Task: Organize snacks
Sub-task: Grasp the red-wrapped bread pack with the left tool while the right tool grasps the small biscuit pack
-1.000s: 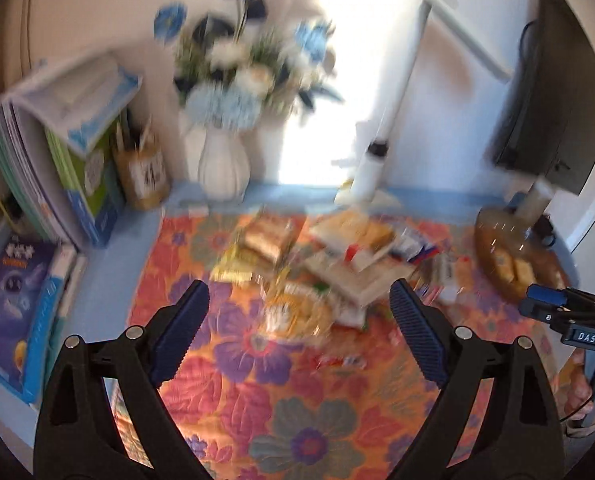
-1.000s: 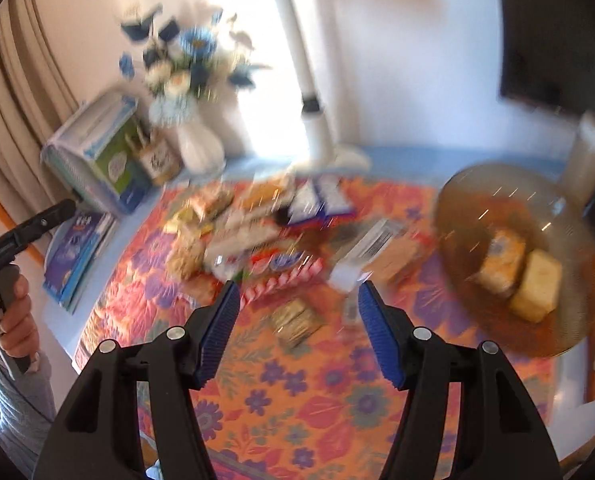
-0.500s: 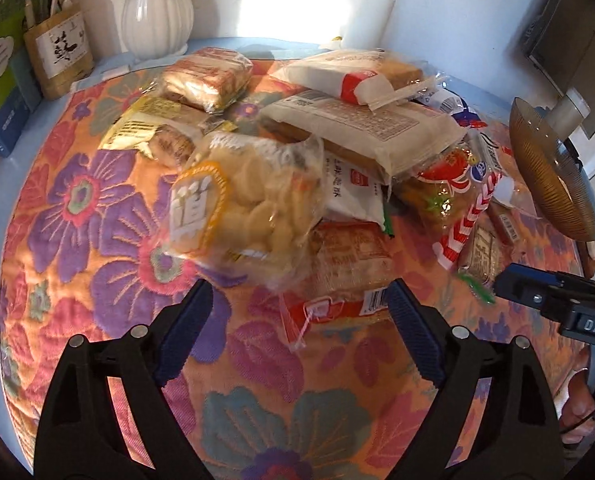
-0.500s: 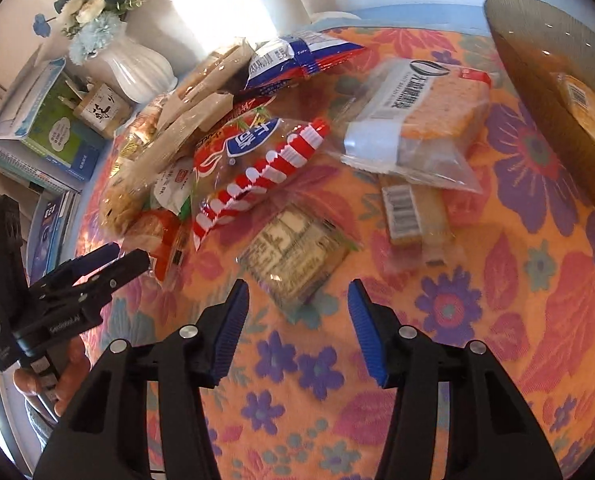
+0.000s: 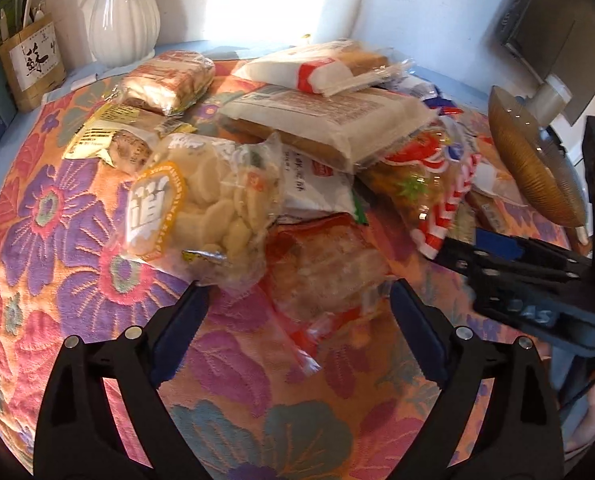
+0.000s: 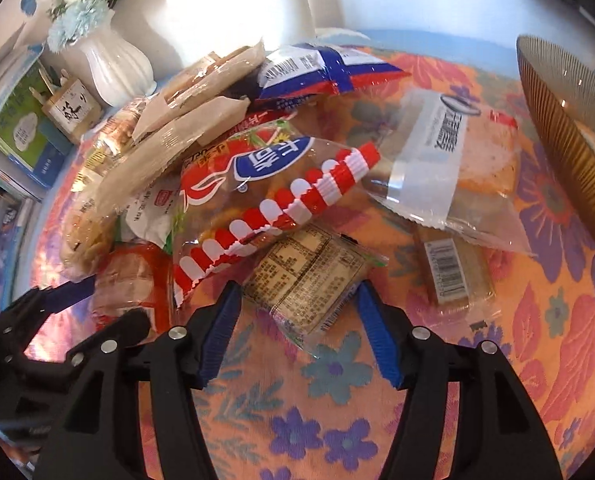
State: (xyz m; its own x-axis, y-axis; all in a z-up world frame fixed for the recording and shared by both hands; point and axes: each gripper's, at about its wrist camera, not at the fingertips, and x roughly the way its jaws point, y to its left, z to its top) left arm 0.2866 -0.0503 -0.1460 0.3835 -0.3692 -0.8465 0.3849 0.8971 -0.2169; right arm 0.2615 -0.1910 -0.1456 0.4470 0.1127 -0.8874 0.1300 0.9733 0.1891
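Several wrapped snacks lie heaped on a flowered cloth [image 5: 97, 300]. My left gripper [image 5: 297, 292] is open low over the cloth, its jaws either side of an orange-wrapped pastry packet [image 5: 321, 268], beside a clear bag of pale puffs [image 5: 205, 208]. My right gripper [image 6: 299, 292] is open, its jaws flanking a small square packet with printed text [image 6: 309, 280]. Beyond that lie a red-and-white striped bag [image 6: 265, 196] and a clear bread bag [image 6: 453, 160]. The right gripper also shows in the left wrist view [image 5: 509, 264].
A ribbed amber glass bowl [image 6: 565, 128] holding snacks stands at the right; it also shows in the left wrist view [image 5: 529, 168]. A white vase [image 5: 121, 8], a pen holder [image 5: 33, 64] and books [image 6: 17, 116] stand at the back left. A monitor [image 5: 557, 32] is at the back right.
Both grippers have dropped from high above the table down close to the snack pile. The left now straddles the orange packet, the right the small square packet. Both stay open.
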